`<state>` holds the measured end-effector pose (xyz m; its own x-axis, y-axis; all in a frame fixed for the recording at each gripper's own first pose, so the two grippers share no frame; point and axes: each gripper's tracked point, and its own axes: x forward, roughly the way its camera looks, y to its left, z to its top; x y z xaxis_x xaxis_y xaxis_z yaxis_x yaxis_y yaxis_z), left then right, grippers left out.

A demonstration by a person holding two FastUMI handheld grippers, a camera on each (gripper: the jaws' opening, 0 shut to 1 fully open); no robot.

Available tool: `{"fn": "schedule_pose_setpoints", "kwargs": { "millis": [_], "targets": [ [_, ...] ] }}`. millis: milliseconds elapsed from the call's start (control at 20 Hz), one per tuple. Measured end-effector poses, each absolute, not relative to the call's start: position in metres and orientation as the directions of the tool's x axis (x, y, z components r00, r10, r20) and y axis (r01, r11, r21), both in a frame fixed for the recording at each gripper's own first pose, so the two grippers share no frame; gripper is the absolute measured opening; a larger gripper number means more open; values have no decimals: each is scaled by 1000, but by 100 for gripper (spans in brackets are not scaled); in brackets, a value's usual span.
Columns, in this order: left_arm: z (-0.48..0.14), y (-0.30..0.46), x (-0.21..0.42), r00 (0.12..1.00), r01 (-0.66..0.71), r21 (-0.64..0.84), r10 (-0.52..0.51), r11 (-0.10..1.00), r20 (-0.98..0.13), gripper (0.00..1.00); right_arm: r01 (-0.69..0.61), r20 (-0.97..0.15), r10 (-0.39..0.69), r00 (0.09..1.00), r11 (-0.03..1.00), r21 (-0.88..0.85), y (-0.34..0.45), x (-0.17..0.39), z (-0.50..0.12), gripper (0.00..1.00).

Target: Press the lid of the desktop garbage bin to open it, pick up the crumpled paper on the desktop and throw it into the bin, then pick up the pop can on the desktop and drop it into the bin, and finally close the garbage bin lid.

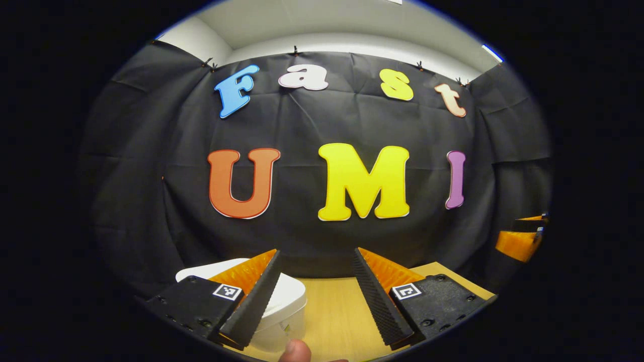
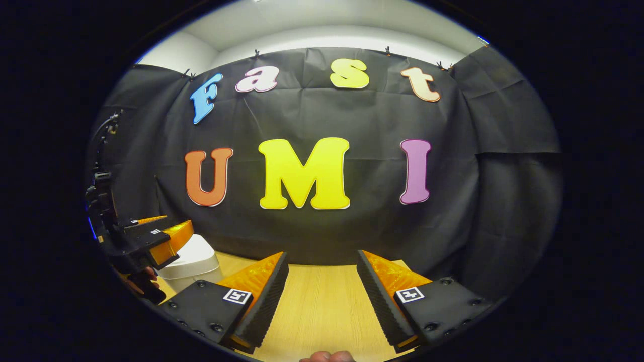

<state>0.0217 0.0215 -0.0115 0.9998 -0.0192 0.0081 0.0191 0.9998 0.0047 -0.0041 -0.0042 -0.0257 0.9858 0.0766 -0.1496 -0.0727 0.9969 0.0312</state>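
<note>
The white desktop bin (image 1: pixel 287 301) stands low on the left of the left gripper view, its lid down, partly hidden behind one finger. My left gripper (image 1: pixel 317 251) is open and empty, held just above and beside the bin. In the right gripper view the same bin (image 2: pixel 193 259) sits at the left on the wooden table (image 2: pixel 322 301), with the left gripper (image 2: pixel 173 223) hovering over its near side. My right gripper (image 2: pixel 322 254) is open, empty, and well to the right of the bin above bare table.
The black cloth wall closes the table's far side close behind the bin. The right gripper (image 1: pixel 520 231) appears at the far right edge of the left gripper view. A hand (image 2: pixel 143 281) holds the left gripper's handle.
</note>
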Motion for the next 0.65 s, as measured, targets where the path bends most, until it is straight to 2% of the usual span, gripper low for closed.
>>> {"fn": "schedule_pose_setpoints", "kwargs": {
  "millis": [300, 650],
  "targets": [
    [-3, -2, -1, 995, 90, 23, -91, 996, 39, 92, -50, -85, 50, 995, 999, 6, 3, -5, -12, 88],
    [0, 2, -9, 997, 50, 41, -52, 998, 59, 93, -28, -56, 28, 998, 1000, 11, 6, -6, -11, 88]
  ]
}}
